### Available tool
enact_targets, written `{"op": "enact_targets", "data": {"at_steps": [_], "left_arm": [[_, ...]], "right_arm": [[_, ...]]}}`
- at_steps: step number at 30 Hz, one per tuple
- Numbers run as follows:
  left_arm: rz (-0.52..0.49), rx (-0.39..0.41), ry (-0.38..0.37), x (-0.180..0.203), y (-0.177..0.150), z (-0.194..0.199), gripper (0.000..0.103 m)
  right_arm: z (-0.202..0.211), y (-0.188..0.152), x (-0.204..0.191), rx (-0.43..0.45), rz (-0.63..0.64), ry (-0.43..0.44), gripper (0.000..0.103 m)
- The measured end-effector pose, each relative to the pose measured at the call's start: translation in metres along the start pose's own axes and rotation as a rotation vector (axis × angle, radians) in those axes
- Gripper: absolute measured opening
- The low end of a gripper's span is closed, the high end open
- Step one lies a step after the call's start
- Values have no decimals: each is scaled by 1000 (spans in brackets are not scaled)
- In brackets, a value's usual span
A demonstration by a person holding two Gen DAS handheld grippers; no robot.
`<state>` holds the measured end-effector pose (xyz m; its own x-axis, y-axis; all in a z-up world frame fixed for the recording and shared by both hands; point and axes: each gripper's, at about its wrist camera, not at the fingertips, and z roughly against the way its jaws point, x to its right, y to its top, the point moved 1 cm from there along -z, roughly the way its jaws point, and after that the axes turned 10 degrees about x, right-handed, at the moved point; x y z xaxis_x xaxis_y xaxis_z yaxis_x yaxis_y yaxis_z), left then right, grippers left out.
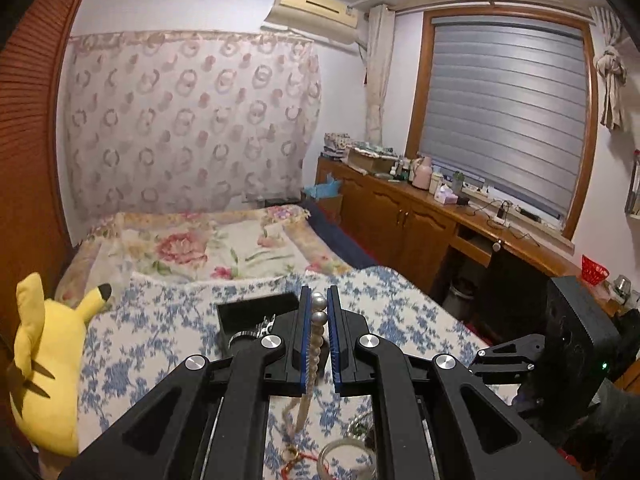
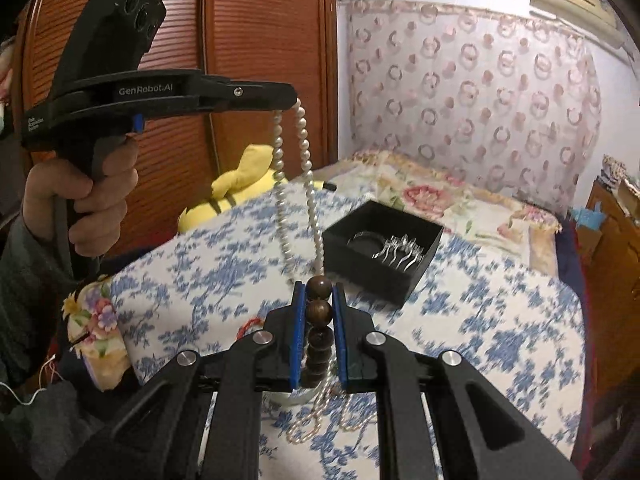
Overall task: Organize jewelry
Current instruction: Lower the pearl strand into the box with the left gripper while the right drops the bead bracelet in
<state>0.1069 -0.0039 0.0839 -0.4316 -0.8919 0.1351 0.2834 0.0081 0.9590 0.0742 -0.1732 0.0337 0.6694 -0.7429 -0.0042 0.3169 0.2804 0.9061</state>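
My left gripper [image 1: 319, 300] is shut on a white pearl necklace [image 1: 316, 336], lifted high above the bed; in the right wrist view the necklace [image 2: 308, 184] hangs in a long loop from the left gripper [image 2: 290, 100]. My right gripper [image 2: 319, 292] is shut on a brown wooden bead bracelet [image 2: 319, 312]. A black open jewelry box [image 2: 384, 248] holding a dark bangle and silver pieces sits on the blue floral bedspread [image 2: 480, 320], just beyond the right gripper. The box also shows in the left wrist view [image 1: 256, 312], behind the left fingers.
More jewelry lies on the bedspread below: a clear bangle [image 1: 344, 460], a red cord piece [image 1: 296, 454], small pearl strands [image 2: 320, 420]. A yellow plush toy [image 1: 44, 360] lies at the bed's left. A wooden wardrobe [image 2: 248, 40] and cabinets [image 1: 400, 216] flank the bed.
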Motion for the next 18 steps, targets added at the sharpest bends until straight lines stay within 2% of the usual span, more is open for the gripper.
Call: {"op": "enact_targets", "data": {"at_steps": [10,18], "left_arm": [[-55,33,8,11,49,-20,7],[-73,26,12,16,65,-45,7]], "right_arm": [[1,24,19,36,6,-41,15],[-2,25,29,41,-3,-61,15]]}}
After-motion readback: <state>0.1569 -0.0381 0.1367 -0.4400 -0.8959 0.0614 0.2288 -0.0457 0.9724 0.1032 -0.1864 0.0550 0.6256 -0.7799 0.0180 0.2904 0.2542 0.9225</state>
